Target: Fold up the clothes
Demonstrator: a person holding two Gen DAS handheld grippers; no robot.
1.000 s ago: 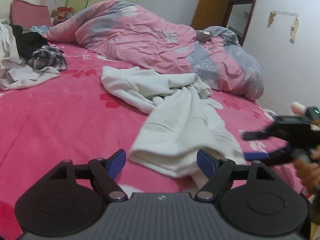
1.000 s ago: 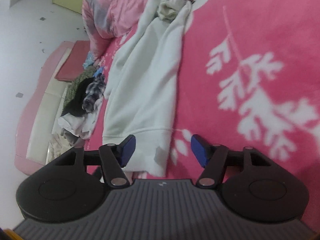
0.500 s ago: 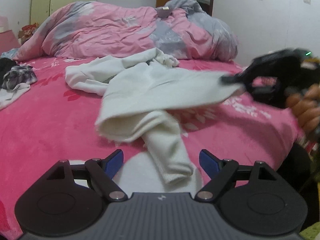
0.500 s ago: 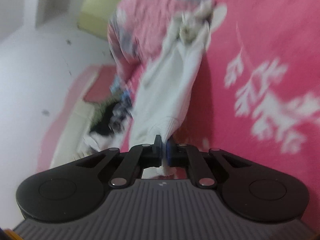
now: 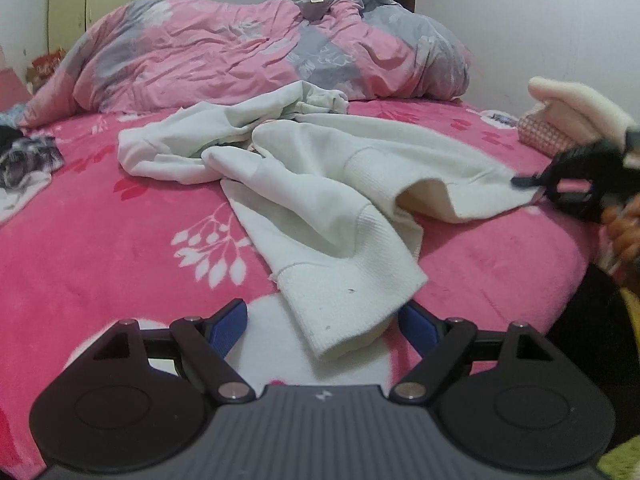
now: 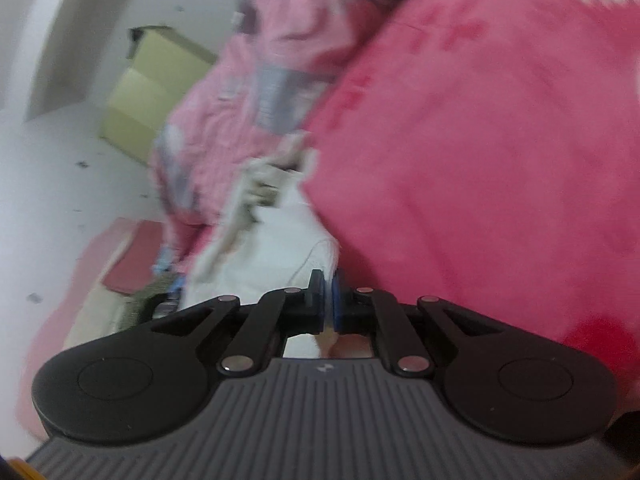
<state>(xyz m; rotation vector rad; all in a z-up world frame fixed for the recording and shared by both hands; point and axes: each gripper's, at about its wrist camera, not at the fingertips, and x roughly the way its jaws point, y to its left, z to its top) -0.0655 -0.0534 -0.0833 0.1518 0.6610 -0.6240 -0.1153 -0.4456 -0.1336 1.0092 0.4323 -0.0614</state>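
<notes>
The white sweatshirt (image 5: 320, 184) sprawls mid-bed (image 5: 100, 248), its hem corner now pinched in my right tongs (image 6: 328, 300), which just snapped shut and dragged it toward three o'clock, while my left tongs (image 5: 324, 324) gape wide around a cuff, spreading begun.

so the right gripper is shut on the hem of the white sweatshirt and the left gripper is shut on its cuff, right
Not quite: the left gripper is open. In the left wrist view its jaws stand wide on either side of the cuff, not pressing it. The right gripper is indeed shut on the white sweatshirt's hem.
</notes>
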